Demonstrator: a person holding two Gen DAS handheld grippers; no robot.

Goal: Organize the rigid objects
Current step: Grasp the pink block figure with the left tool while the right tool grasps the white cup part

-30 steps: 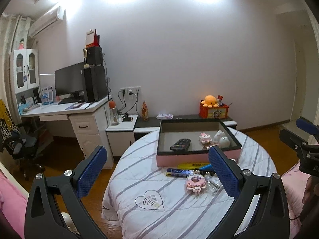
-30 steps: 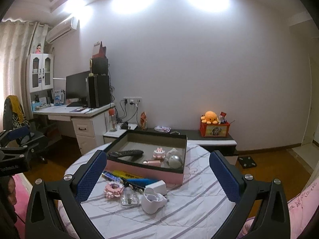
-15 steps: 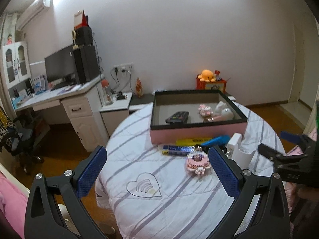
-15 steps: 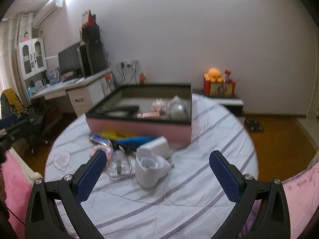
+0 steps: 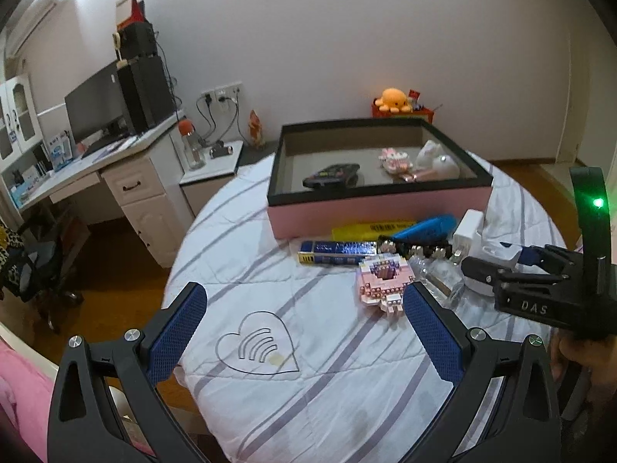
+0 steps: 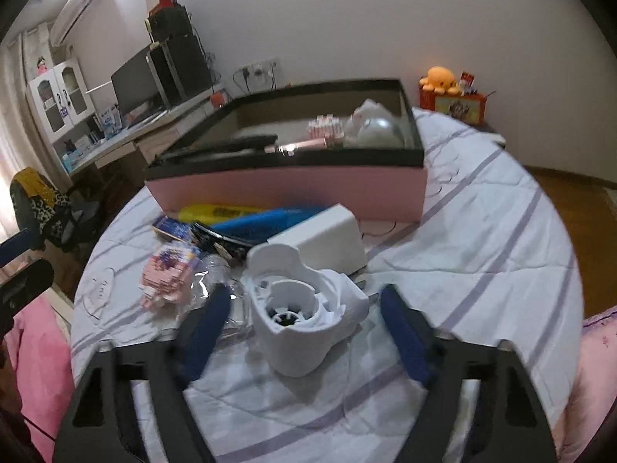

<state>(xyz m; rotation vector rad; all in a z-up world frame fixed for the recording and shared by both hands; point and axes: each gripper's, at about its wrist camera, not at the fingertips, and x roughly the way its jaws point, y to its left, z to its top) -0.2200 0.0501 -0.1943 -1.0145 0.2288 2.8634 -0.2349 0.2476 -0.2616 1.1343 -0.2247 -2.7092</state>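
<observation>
Striped table: right tool spread, straddling white device.

One word reads clearly — "DAS", in pale raised letters on the black body of the right claw, seen from the left wrist view. The yellow packet carries a dark barcode-like strip and the blue box has pale print along its side, but both are too small to make out.
</observation>
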